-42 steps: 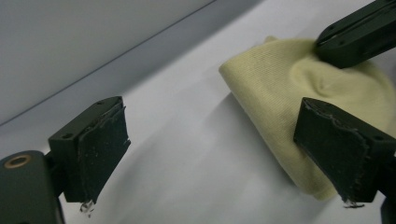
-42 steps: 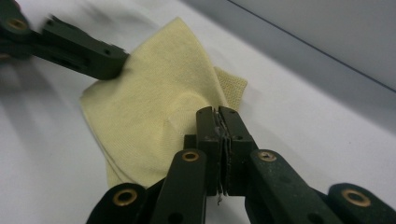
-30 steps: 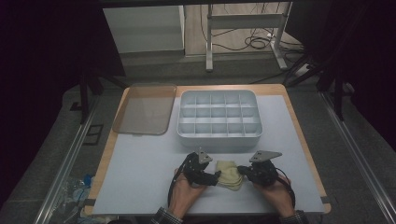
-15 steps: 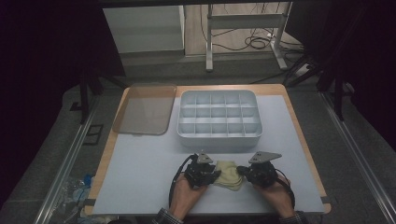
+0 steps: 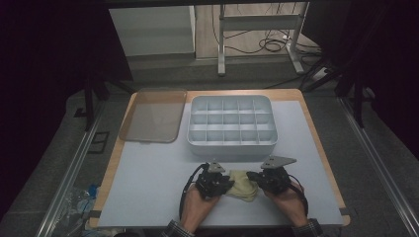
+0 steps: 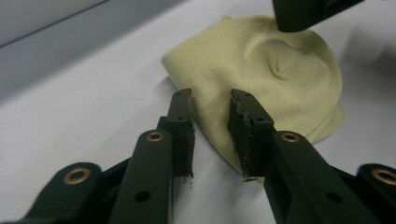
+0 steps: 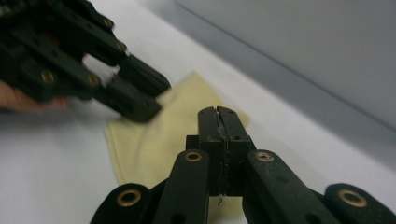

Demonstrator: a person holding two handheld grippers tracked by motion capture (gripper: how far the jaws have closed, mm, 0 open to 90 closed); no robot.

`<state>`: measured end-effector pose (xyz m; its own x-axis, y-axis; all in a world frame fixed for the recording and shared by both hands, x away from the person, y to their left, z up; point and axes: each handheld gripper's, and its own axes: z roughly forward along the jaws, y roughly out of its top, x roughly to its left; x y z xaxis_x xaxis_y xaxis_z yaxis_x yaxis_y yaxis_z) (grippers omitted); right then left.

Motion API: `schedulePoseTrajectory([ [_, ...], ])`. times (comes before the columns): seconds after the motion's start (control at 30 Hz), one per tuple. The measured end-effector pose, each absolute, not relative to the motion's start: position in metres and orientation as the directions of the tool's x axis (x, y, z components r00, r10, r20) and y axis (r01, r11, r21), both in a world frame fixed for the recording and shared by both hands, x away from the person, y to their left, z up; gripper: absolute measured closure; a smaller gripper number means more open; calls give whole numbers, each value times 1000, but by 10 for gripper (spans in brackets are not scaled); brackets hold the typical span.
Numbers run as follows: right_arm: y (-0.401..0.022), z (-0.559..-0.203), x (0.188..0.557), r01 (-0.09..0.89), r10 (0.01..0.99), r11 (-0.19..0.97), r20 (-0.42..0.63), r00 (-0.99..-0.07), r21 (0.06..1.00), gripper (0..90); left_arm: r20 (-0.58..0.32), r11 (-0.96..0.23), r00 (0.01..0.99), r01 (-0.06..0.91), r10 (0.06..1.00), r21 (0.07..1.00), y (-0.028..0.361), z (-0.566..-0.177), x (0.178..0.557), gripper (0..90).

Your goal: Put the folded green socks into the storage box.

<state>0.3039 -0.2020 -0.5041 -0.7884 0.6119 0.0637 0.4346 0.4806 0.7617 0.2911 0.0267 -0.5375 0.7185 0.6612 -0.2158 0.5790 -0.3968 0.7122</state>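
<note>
Writing or brand marks: we can read none on any surface at this resolution.

We see the left gripper (image 5: 223, 183) at about 6 o'clock on the white table (image 5: 148, 173), held in the left hand (image 5: 197, 205). In the left gripper view its jaws stand apart with a clear gap, straddling the near edge of the yellow cloth (image 6: 275, 79); the fabric lies between and beyond the pads, and we cannot tell whether either pad touches it.

We see the right gripper (image 5: 253, 177) just to the right of the cloth (image 5: 242, 183), held in the right hand (image 5: 286, 202). In the right gripper view its jaws (image 7: 218, 122) are pressed fully together, pad against pad, above the yellow cloth (image 7: 154, 135); we cannot tell whether any fabric is pinched between them. The left gripper (image 7: 140, 93) enters that view at 10 o'clock, its tips over the cloth's far edge.

The cloth lies crumpled on the table between the two grippers, near the front edge.

At 12 o'clock from the cloth stands a grey compartment tray (image 5: 231, 143), its cells showing no contents. At 10 o'clock, beside the tray, lies a translucent lid (image 5: 148, 116), flat on the table and overlapping its wooden border (image 5: 316, 133).
</note>
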Motion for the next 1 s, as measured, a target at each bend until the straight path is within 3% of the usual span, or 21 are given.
schedulePoseTrajectory([
  [0.13, -189, -509, 316, 429, 610, 485, 57, -791, 762, 891, -165, -417, 721, 554, 673, 721, 26, -538, 290, 587],
  [0.37, -179, -522, 323, 436, 617, 520, 31, -787, 734, 895, -130, -429, 716, 542, 686, 723, 26, -538, 290, 505],
  [1.0, -181, -521, 296, 415, 574, 537, 42, -818, 734, 894, -131, -427, 711, 547, 691, 720, 26, -537, 290, 492],
])
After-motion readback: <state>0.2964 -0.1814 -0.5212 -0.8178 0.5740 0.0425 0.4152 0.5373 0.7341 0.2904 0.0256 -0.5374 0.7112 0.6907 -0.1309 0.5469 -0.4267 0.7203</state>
